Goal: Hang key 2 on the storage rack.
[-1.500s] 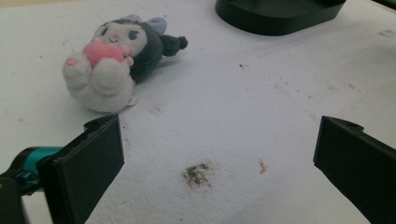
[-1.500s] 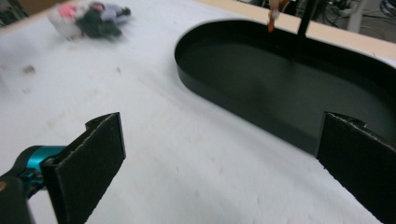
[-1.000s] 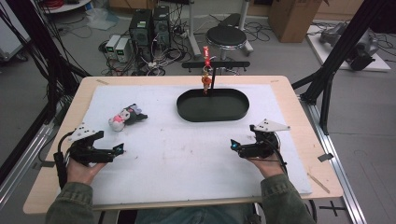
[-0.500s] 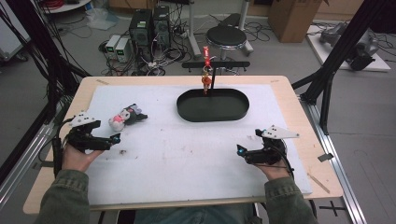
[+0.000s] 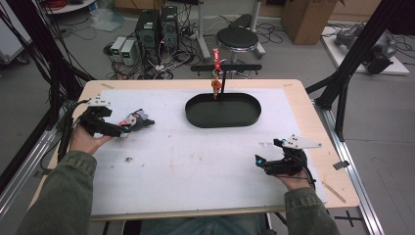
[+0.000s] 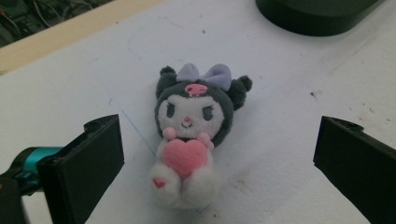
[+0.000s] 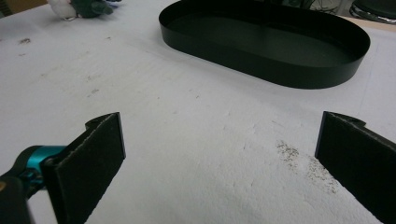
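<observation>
Jaws of the left gripper are spread wide and levelled at the plush, which lies on its back between them on the white mat, untouched, near the desk's left edge. The left forearm is stretched forward along that side. The right gripper is held low at the near right, wrist bent inward, jaws likewise released and aimed past bare mat toward the black tray.
</observation>
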{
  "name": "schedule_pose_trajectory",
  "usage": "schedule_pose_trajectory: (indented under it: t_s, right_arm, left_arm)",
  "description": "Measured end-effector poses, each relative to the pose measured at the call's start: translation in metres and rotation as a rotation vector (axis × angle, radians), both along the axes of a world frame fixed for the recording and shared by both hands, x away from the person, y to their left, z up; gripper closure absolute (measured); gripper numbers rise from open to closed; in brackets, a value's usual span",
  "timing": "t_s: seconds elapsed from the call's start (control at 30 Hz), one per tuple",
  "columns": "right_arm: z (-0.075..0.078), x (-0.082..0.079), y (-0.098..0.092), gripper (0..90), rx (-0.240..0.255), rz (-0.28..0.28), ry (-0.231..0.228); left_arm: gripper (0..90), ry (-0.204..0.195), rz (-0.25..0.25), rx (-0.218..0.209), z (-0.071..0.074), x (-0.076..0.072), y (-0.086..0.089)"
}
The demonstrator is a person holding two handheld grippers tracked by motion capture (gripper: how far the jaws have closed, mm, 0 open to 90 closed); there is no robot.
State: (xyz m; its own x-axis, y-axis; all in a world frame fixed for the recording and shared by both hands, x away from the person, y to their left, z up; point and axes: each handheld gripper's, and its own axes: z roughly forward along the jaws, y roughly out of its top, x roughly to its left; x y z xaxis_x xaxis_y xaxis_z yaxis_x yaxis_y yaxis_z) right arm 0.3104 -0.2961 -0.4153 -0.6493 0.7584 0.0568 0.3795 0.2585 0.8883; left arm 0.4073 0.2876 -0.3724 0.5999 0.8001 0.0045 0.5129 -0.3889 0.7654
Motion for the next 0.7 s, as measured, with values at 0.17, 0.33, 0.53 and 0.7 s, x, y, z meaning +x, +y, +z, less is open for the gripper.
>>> schedule_pose_trajectory:
  t_s: [0.17,0.33,0.53,0.7]
  right_arm:
    - [-0.001,0.000,0.002,0.9,-0.024,0.003,-0.011]
    - [-0.004,0.004,0.000,0.9,-0.020,-0.002,0.012]
    - [-0.004,0.004,-0.002,0.9,-0.007,-0.005,0.019]
    - [-0.004,0.003,-0.005,0.9,-0.004,-0.006,0.017]
  left_arm:
    - [2.0,0.086,-0.028,0.041,-0.008,0.021,-0.003]
    - [2.5,0.166,-0.020,0.065,-0.013,0.039,-0.001]
    - [3.0,0.238,-0.009,0.109,-0.019,0.056,-0.001]
    - [3.1,0.290,-0.013,0.130,-0.025,0.062,-0.001]
